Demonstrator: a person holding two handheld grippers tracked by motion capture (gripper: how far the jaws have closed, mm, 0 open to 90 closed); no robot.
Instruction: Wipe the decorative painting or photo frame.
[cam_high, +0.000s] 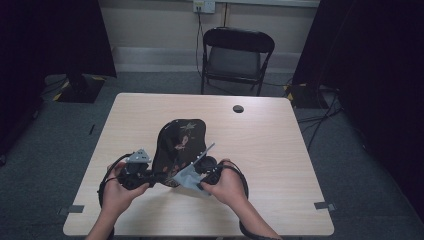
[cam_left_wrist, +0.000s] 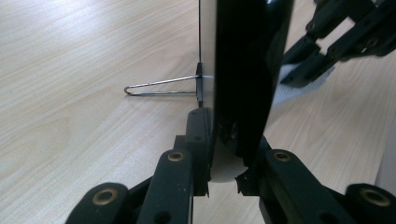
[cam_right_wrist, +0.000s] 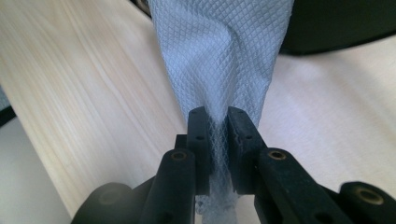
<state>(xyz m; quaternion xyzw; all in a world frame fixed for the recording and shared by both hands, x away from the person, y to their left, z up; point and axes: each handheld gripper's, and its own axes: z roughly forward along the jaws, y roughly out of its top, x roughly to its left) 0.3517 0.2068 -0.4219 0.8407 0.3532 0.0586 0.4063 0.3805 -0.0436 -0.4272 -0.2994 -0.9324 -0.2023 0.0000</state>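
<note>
a dark picture frame (cam_high: 179, 142) with a star pattern on its face is held tilted over the near middle of the wooden table (cam_high: 270, 150). the left gripper (cam_high: 142, 176) is seen at the near left edge of the frame, and its jaws are closed tight on that edge; in the left gripper view the black frame (cam_left_wrist: 243, 70) is clamped upright between the two black jaws, and a thin wire stand (cam_left_wrist: 159, 87) is seen sticking out from the back of the frame, over the table. the right gripper (cam_high: 197, 172) is placed just at the near right side of the frame. its jaws are nearly closed, and a pale blue cloth (cam_right_wrist: 219, 56) with a small diamond texture is pinched between them. the cloth (cam_high: 187, 176) hangs against the lower right part of the frame.
</note>
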